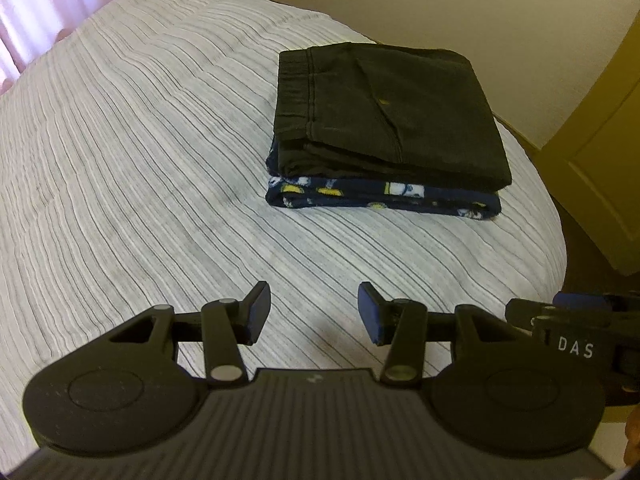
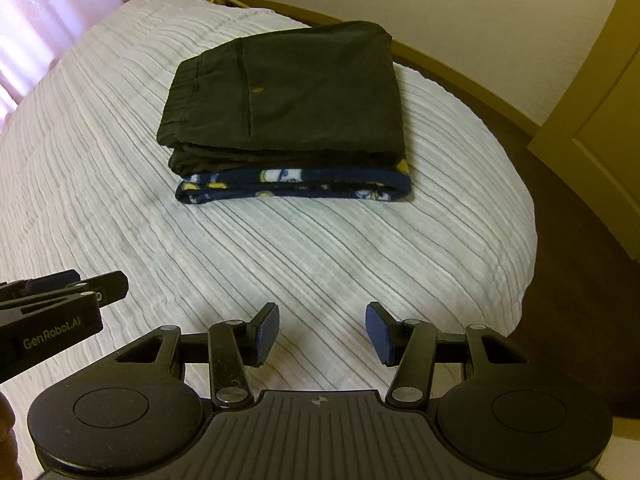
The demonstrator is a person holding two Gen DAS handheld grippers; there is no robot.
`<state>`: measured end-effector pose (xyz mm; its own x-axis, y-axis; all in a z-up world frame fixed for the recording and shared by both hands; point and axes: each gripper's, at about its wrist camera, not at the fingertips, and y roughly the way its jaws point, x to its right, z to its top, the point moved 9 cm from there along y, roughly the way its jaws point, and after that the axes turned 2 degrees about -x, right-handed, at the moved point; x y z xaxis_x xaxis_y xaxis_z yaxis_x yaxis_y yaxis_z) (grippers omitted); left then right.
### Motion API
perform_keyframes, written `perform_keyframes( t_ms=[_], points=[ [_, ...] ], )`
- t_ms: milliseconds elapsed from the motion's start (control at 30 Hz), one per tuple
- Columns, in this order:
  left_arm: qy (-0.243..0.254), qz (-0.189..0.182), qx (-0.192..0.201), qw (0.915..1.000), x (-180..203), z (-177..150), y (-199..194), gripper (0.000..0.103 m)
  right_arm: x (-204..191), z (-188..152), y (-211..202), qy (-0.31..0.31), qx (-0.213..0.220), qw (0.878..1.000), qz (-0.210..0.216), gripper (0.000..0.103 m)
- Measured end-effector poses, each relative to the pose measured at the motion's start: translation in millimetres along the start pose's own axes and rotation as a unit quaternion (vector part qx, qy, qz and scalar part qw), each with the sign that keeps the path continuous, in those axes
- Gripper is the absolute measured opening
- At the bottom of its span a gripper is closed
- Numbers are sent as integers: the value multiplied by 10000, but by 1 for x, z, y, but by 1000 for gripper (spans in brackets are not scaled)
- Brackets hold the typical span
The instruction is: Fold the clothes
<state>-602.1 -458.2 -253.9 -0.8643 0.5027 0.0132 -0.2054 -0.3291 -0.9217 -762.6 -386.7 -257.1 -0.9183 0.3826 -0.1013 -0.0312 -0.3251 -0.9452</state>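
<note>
A folded black garment lies on top of a folded navy fleece with white and yellow print, stacked near the bed's far right corner. My left gripper hangs open over the striped bedspread, well short of the stack, with nothing between its blue pads. My right gripper is open too and holds nothing, also short of the stack. Each gripper shows at the edge of the other's view: the right one and the left one.
The bed has a white and grey striped cover. Pink curtains hang at the far left. A cream wall, a wooden baseboard and a yellow door lie to the right, beyond dark floor.
</note>
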Motion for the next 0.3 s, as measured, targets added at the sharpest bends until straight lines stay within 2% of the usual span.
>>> perform_keyframes(
  t_ms=[300],
  points=[
    [0, 73, 113, 9999, 8, 14, 2, 44, 9, 15, 7, -83, -28, 10000, 42, 52]
  ],
)
